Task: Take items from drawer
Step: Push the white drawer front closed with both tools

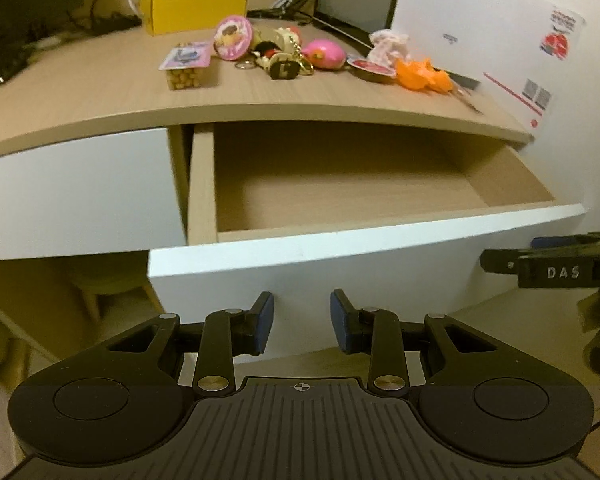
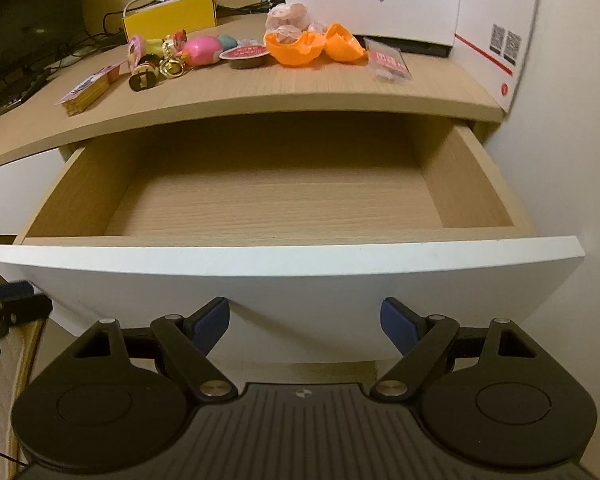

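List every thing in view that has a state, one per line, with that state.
Right drawer: pulled open, nothing visible inside.
Left drawer: closed.
Orange capsule: split open, its halves on the desktop.
Yellow box: lying on its side.
Left claw: open, holding nothing.
Right claw: open wide, holding nothing.

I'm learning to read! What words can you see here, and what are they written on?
"aigo": on the white box at the back of the desk.
"DAS": on the right gripper, seen from the left wrist.
Box stickers, QR codes and snack packet print: too blurred to read.
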Available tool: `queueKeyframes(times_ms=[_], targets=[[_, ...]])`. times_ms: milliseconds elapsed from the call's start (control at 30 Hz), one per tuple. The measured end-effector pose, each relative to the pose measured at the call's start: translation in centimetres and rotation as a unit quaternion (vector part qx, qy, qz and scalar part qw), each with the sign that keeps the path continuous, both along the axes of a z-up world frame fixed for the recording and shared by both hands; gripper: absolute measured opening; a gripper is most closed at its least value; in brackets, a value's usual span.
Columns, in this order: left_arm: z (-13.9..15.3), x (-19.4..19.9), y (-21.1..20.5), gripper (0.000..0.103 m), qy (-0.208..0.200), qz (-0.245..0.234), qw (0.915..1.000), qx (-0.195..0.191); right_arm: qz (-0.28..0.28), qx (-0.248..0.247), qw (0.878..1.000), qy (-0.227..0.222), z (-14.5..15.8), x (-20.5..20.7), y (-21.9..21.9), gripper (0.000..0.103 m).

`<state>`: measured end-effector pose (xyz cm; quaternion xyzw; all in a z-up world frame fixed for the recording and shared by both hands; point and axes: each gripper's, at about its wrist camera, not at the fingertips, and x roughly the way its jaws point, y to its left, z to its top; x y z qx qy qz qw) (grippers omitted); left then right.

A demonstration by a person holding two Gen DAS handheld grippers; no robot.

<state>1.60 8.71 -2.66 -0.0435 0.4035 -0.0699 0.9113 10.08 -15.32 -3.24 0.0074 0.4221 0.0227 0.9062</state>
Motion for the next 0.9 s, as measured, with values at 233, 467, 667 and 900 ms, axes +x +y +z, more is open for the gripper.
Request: queueKeyframes(times_ms=[233,467,667,900], targets=[[-0.3,4.7,0.8,0.034,-0.006,-0.008,0.9997,-0.021,-0.002,-0.026,1.0,-0.017,0.0,4.2,0.8,0.084],[0.0,9.4,1.9,0.034,-0.024,-0.018,0.9992,-0.025,-0.005,-0.034,0.999,-0.032,0.1,8.8,1.9,0.083],[-0.2,12.2,3.0,0.027,-0.032,-0.018,0.9989,-0.028,-0.018,-0.042,0.998,-0.038,-0.1,11.8,2.5,0.084],[-0.6,13.5,3.6,0.02,-0.024,-0.029,0.9986,-0.038,-0.013,-0.052,0.998,-0.032,-0.8,13.3,3.6,0.084]])
